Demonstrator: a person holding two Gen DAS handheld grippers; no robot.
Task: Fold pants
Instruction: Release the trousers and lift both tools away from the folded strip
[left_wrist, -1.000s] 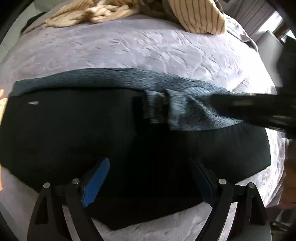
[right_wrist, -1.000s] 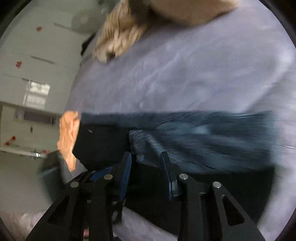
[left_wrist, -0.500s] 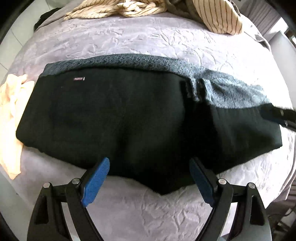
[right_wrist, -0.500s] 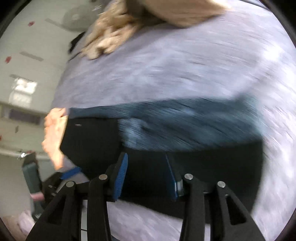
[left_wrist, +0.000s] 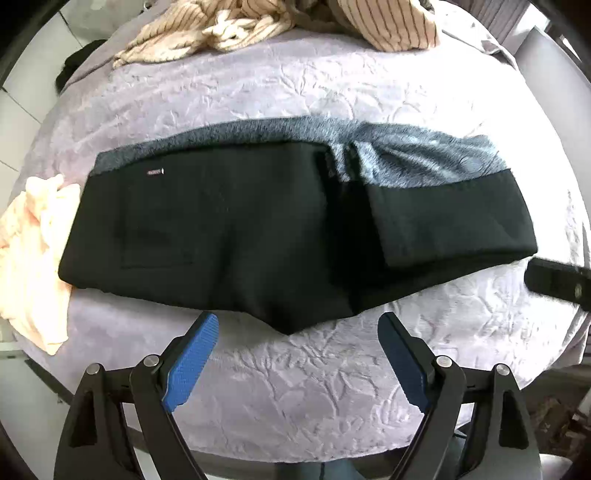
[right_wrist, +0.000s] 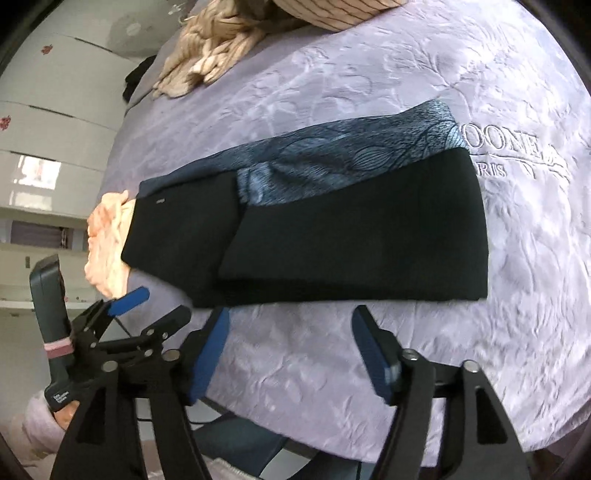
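Black pants (left_wrist: 236, 236) with a grey-blue fleecy lining lie folded in a long band across the lilac bedspread (left_wrist: 295, 92); the right end is doubled back over the middle. They also show in the right wrist view (right_wrist: 351, 236). My left gripper (left_wrist: 297, 354) is open and empty, just short of the pants' near edge. My right gripper (right_wrist: 290, 347) is open and empty, near the pants' near edge; its tip shows at the right of the left wrist view (left_wrist: 557, 286). The left gripper appears at the lower left of the right wrist view (right_wrist: 147, 306).
A pale peach garment (left_wrist: 33, 251) lies at the pants' left end, at the bed's edge. Cream striped clothes (left_wrist: 280, 22) are heaped at the far side of the bed. White cupboards (right_wrist: 55, 110) stand beyond the bed on the left.
Both grippers pulled back from the pants toward the near edge of the bed. The right gripper let go of the folded-over end and opened wider. The pants now lie flat.
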